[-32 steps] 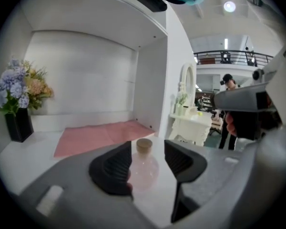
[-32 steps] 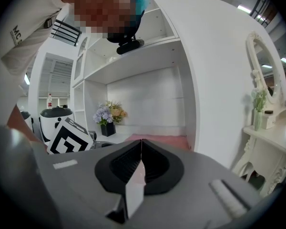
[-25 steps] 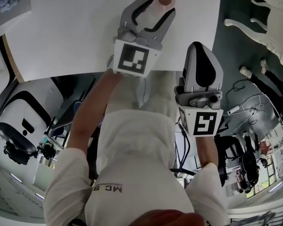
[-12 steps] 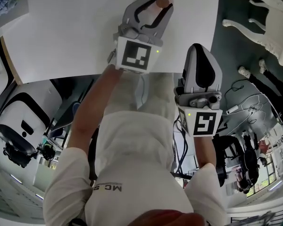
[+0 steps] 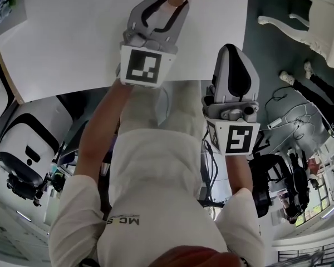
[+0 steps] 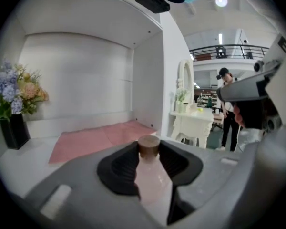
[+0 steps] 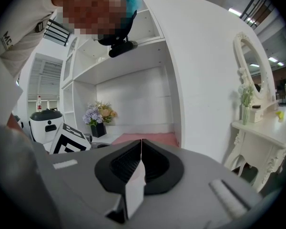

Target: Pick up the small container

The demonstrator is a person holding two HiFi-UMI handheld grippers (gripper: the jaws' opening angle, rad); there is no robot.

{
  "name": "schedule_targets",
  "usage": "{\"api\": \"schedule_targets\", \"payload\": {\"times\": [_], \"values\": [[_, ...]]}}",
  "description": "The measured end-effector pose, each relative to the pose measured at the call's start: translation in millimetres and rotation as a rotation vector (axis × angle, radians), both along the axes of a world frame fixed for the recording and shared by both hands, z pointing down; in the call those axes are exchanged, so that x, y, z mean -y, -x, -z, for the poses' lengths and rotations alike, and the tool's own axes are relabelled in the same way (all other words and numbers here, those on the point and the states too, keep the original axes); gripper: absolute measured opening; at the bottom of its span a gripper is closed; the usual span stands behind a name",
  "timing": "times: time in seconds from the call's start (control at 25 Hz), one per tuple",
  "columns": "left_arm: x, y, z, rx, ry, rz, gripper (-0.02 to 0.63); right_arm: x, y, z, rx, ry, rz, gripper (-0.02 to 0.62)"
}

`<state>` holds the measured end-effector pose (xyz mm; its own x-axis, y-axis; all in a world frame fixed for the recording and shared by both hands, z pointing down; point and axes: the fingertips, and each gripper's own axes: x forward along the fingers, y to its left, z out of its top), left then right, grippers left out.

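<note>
The left gripper [image 5: 166,1] and the right gripper [image 5: 232,50] have light grey rounded shells, with black ribbed pads [image 7: 126,163] inside the jaws. In the head view, each one carries at its 6 o'clock end a white cube [image 5: 142,65] with a black square marker. The person wears a cream-white top [image 5: 156,171] with short sleeves [image 5: 72,216], and small dark letters [image 5: 125,220] are printed on it at about 7 o'clock from the picture centre.
</note>
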<state>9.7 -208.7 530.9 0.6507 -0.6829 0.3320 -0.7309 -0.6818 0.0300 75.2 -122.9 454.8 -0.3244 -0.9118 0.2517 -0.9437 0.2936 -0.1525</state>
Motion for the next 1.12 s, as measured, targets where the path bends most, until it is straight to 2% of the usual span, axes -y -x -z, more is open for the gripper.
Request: {"api": "schedule_targets", "payload": {"times": [0.12, 0.24, 0.32, 0.64, 1.12], "values": [[-9, 1, 13, -0.001, -0.005, -0.019, 0.135, -2, -15, 3, -0.009, -0.018, -0.053, -0.009], [-20, 6, 27, -0.002, 0.027, -0.031, 0.135, -5, -44, 20, -0.031, -0.042, -0.188, -0.009], [-27, 9, 38, 0.003, 0.039, -0.046, 0.135, -8, -58, 35, -0.043, -0.057, -0.228, -0.009], [-54, 25, 102, 0.008, 0.043, -0.039, 0.135, -16, -51, 83, -0.053, -0.090, -0.144, -0.009], [-74, 72, 216, -0.046, 0.017, 0.047, 0.135, -18, 2, 149, -0.048, -0.109, 0.002, -0.009]]}}
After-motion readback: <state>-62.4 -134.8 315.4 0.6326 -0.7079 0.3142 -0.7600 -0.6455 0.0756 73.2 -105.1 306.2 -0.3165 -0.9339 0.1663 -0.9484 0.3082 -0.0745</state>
